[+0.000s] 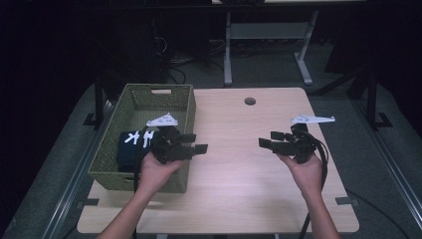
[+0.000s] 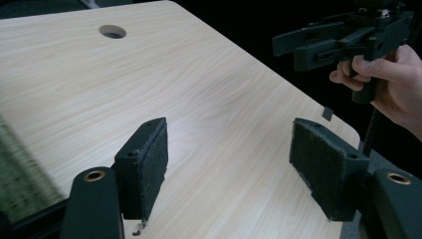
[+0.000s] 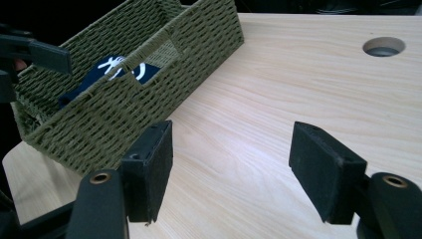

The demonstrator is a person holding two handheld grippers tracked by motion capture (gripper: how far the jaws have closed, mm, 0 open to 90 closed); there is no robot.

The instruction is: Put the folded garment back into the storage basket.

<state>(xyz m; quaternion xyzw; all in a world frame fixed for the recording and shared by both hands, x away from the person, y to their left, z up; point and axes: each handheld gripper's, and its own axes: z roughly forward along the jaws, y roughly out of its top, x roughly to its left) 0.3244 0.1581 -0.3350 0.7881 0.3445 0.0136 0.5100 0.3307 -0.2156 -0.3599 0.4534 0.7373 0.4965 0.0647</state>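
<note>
Dark blue cloth with unreadable white marks is seen in the woven basket, just behind the left hand-held gripper. Both it and the right hand-held gripper are held spread, empty, above the worktop.

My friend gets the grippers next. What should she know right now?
Left gripper: open, holding nothing, held at the basket's right wall.
Right gripper: open, holding nothing, held over the table's right half, pointing at the left one.
Green woven basket: at the table's left edge.
Dark blue cloth with white marks: folded, lying inside the basket.
Done, it seems: the cloth is in the basket.
Left: hard to tell; the tabletop between the grippers is bare, so maybe only moving the hands away.
</note>
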